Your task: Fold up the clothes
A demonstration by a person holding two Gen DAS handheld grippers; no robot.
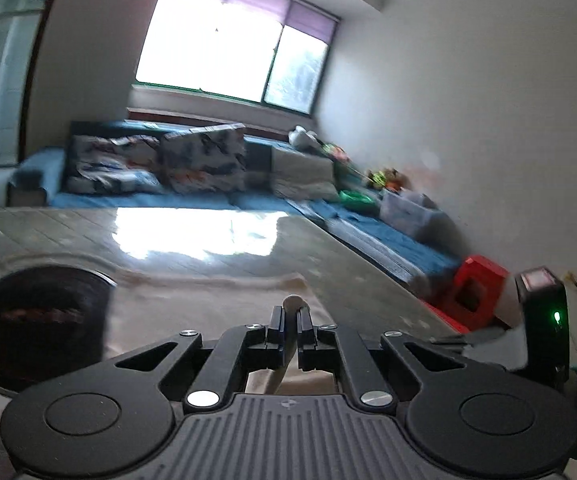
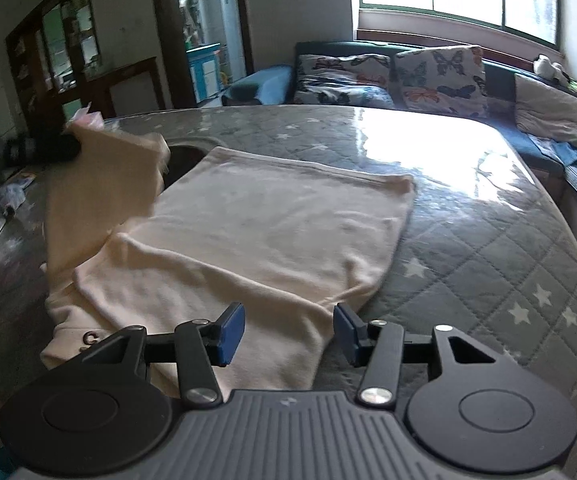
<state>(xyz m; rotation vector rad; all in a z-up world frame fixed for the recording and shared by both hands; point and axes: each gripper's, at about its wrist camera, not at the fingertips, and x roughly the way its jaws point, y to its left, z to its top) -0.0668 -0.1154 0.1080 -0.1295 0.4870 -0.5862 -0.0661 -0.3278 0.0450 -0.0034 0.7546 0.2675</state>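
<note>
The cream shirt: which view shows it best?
The right wrist view: the cream shirt lies spread across the quilted table, one sleeve lifted at left, the open right tongs hovering over its near edge. The left wrist view shows only a blurred strip and the fold pinched in the left tongs.

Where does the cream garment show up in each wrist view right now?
Left wrist: cream garment at bottom centre, a fold pinched in the left gripper.
Right wrist: garment spread mid-frame on the quilted table, sleeve lifted at left; right gripper open above its near edge.
Shared landmark: butterfly cushions.
</note>
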